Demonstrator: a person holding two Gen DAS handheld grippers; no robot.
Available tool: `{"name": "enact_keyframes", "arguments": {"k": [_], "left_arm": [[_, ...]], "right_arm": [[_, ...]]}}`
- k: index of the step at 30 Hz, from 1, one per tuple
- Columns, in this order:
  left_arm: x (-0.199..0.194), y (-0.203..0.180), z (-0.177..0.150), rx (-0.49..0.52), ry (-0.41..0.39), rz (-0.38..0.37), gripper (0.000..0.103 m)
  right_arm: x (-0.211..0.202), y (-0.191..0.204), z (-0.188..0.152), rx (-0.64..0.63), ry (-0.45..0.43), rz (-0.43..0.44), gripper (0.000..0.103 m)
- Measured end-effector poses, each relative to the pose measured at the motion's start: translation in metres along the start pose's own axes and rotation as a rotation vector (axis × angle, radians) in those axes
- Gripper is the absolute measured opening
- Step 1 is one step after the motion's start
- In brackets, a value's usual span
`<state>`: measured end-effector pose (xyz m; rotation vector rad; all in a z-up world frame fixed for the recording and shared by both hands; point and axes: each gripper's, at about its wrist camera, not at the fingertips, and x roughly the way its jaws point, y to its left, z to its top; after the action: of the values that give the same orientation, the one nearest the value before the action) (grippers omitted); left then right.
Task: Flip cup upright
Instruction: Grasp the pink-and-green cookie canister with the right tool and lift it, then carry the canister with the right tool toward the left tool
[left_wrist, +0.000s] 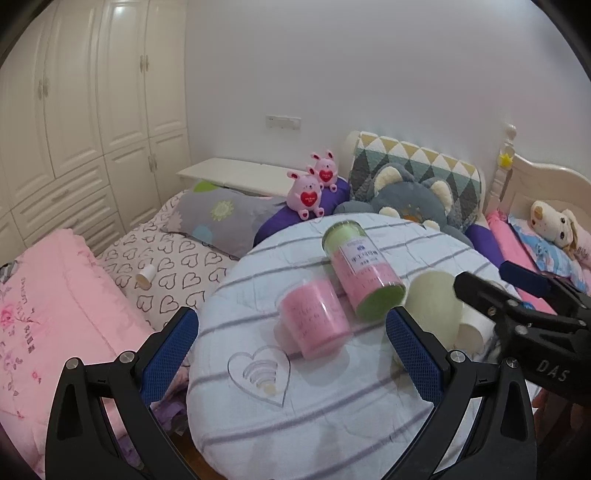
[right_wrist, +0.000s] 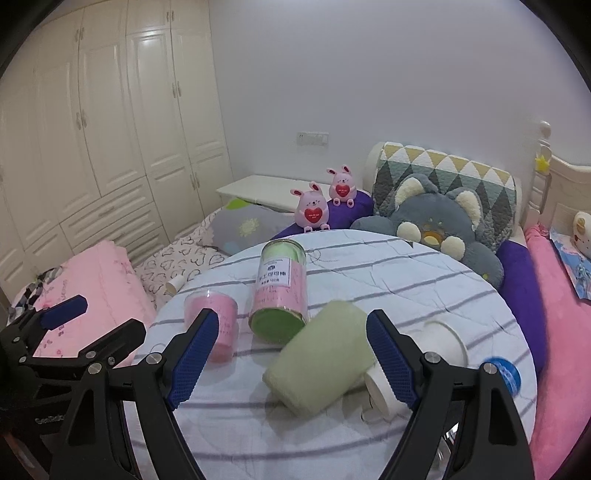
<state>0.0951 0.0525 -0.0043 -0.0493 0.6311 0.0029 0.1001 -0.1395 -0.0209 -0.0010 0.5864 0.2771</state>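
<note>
left gripper (left_wrist: 291, 317): jaws wide open and holding nothing, hovering over the near-left part of the counter (right_wrist: 369, 266), facing the pink cup.
pink cup (left_wrist: 314, 317): stands on end left of centre; i cannot tell which end is up.
canister (right_wrist: 282, 280): a tall pink-and-green tube lying on its side in the middle, one end toward the far edge, the green end just beside the green cup.
green cup (right_wrist: 321, 354): lies on its side right of centre, framed by the right jaws, closed end nearest the camera as far as i can tell.
right gripper (right_wrist: 291, 315): jaws wide open, one on either side of the green cup; touching or not, i cannot tell.
white paper cups (right_wrist: 443, 343): two lie on their sides against the green cup's right flank.
blue roll (right_wrist: 504, 369): sits at the right edge.
progress: nothing is upright yet. judging by the framing, the green cup is the one to flip, so grasp, turn and set-down all remain.
open room: the near centre of the counter is bare cloth, good for setting down. the right side is crowded, so a swing there could knock the paper cups toward the right edge. the bed (left_wrist: 166, 266) lies beyond the left edge.
</note>
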Motion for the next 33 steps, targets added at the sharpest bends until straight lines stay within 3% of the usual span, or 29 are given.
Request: {"name": "enact_keyframes", "arguments": {"k": [6, 12, 21, 30, 32, 33], "left_arm": [[0.034, 0.016, 0.026, -0.010, 0.020, 0.009, 0.103], [0.075, 0.030, 0.038, -0.010, 0.072, 0.039, 0.103], [0.133, 0.036, 0.037, 0.003, 0.197, 0.024, 0.103], [0.157, 0.040, 0.036, 0.013, 0.244, 0.026, 0.103], [0.155, 0.040, 0.037, 0.013, 0.242, 0.023, 0.103], [0.153, 0.041, 0.037, 0.009, 0.239, 0.020, 0.103]], "right_arm": [[0.035, 0.006, 0.022, -0.015, 0.060, 0.010, 0.084], [0.095, 0.015, 0.043, -0.019, 0.230, 0.012, 0.084], [0.158, 0.015, 0.037, -0.025, 0.456, -0.032, 0.084], [0.196, 0.013, 0.032, -0.009, 0.620, -0.027, 0.084], [0.200, 0.012, 0.031, 0.009, 0.640, 0.001, 0.080], [0.201, 0.013, 0.031, 0.009, 0.646, 0.011, 0.070]]}}
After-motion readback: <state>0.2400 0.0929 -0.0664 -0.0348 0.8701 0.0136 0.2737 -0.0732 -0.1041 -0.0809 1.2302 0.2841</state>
